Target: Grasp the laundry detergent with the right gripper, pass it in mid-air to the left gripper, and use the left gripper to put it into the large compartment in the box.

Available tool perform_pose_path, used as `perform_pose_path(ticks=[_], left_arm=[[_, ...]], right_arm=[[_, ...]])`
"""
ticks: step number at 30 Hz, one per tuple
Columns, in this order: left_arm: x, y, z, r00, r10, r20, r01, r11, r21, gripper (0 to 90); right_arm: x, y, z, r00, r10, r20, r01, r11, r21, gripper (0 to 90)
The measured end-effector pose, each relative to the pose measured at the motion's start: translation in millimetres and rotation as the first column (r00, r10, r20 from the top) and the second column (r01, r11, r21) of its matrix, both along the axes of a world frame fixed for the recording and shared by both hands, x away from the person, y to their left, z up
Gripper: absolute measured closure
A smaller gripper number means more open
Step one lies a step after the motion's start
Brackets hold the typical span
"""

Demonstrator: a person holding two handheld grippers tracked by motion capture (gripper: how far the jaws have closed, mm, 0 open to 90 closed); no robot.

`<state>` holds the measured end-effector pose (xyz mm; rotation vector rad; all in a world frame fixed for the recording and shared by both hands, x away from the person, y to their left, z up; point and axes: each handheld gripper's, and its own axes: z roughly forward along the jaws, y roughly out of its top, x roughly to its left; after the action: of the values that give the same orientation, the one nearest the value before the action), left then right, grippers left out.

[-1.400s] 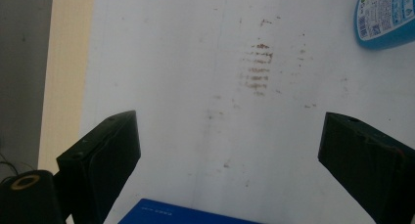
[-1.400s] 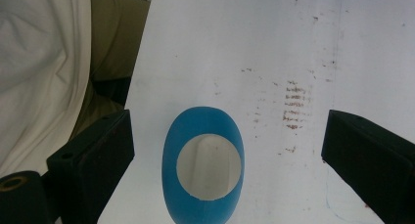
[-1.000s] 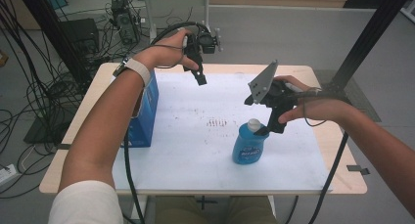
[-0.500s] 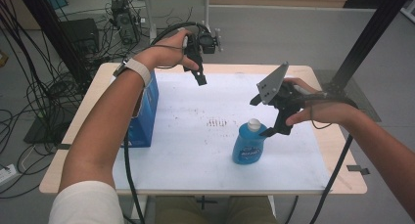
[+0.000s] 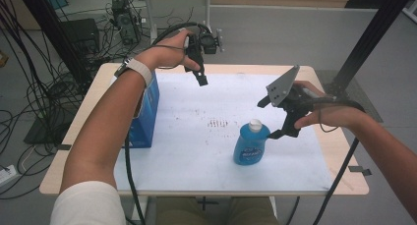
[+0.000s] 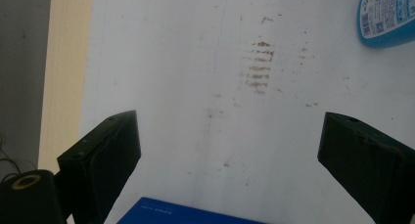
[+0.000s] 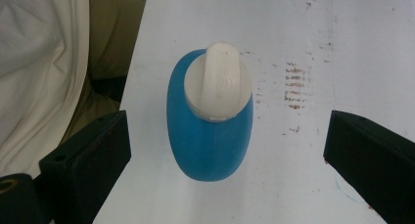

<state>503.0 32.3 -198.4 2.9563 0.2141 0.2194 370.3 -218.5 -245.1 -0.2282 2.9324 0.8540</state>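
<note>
Right gripper (image 7: 225,150) hangs open above blue bottle (image 7: 210,136)

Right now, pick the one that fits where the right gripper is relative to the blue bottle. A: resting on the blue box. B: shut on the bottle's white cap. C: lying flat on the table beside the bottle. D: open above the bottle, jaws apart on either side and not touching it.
D: the right gripper looks down on the blue bottle, with its jaws wide apart and clear of it.
</note>
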Motion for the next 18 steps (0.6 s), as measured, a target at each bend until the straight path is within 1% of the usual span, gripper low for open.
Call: perform_pose_path(ticks=[5,10,14,15,18], left_arm=[[-0.5,-1.0,-0.3,1.0000,0.000,-0.001,0.000,1.0000,0.002,9.2],[-0.2,-0.7,-0.8,1.0000,0.002,-0.001,-0.002,1.0000,0.004,9.2],[0.0,-0.4,-1.3,1.0000,0.004,-0.003,-0.004,1.0000,0.007,9.2],[-0.3,-0.5,-1.9,1.0000,0.007,-0.002,-0.007,1.0000,0.002,9.3],[0.0,-1.0,-1.6,1.0000,0.003,-0.003,-0.003,1.0000,0.008,9.3]], right_arm=[[0.4,-4.7,-2.6,1.0000,-0.006,-0.001,0.006,1.0000,0.005,3.4],[0.7,-11.3,-8.4,0.9999,-0.013,-0.005,0.013,0.9999,0.011,3.5],[1.0,-17.1,-12.2,0.9998,-0.017,-0.005,0.017,0.9996,0.024,3.5],[0.9,-18.4,-13.0,0.9999,-0.016,-0.006,0.016,0.9995,0.027,3.6],[0.9,-22.4,-15.9,0.9998,-0.017,-0.011,0.017,0.9992,0.036,3.6]])
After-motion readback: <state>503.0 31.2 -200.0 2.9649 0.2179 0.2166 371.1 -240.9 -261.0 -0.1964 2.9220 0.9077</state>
